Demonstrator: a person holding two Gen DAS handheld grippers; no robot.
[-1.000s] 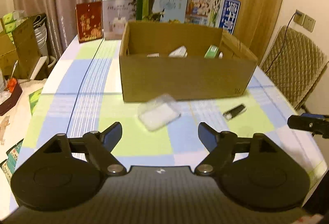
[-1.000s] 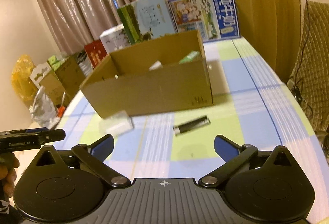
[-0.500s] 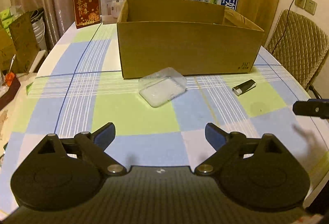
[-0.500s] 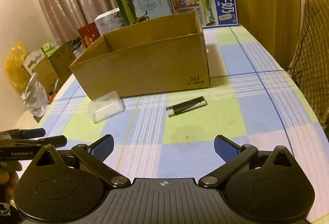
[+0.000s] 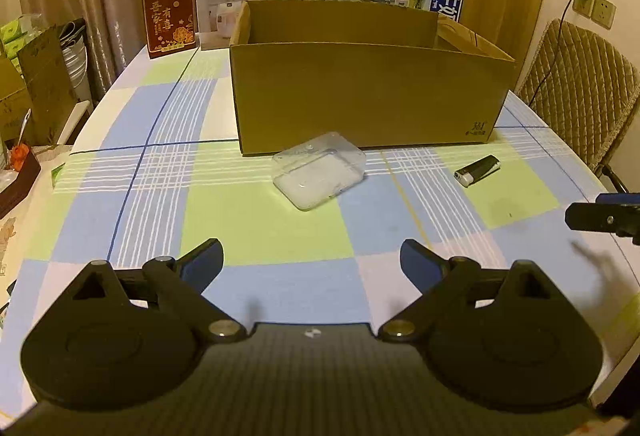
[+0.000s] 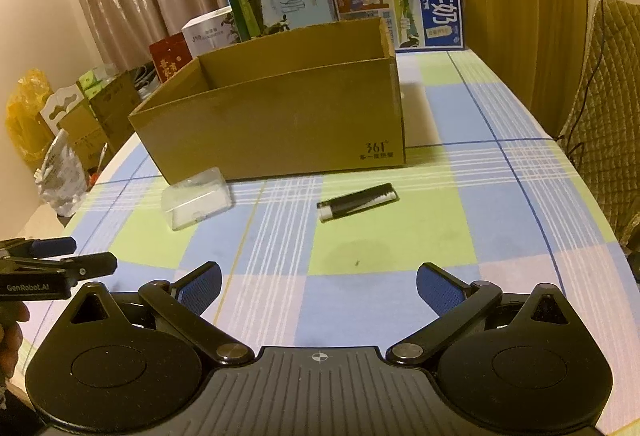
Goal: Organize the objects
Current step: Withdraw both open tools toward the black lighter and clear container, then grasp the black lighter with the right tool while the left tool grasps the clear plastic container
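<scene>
Left wrist view shows my left claw (image 5: 311, 256) spread apart and empty at the bottom of the frame, the clear plastic case (image 5: 319, 170) at centre just before the cardboard box (image 5: 368, 96), and the lighter (image 5: 477, 170) to its right, so both are not yet packed. In the right wrist view my right claw (image 6: 319, 285) also gapes empty, with bare checked tablecloth (image 6: 500, 204) ahead and the table edge curving down the right side.

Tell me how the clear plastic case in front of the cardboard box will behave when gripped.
The clear plastic case looks thin-walled and mostly empty, so probably light and apt to flex or crack under a hard squeeze. Its glossy surface may slip. Lying flat on the tablecloth, it shouldn't roll.
</scene>
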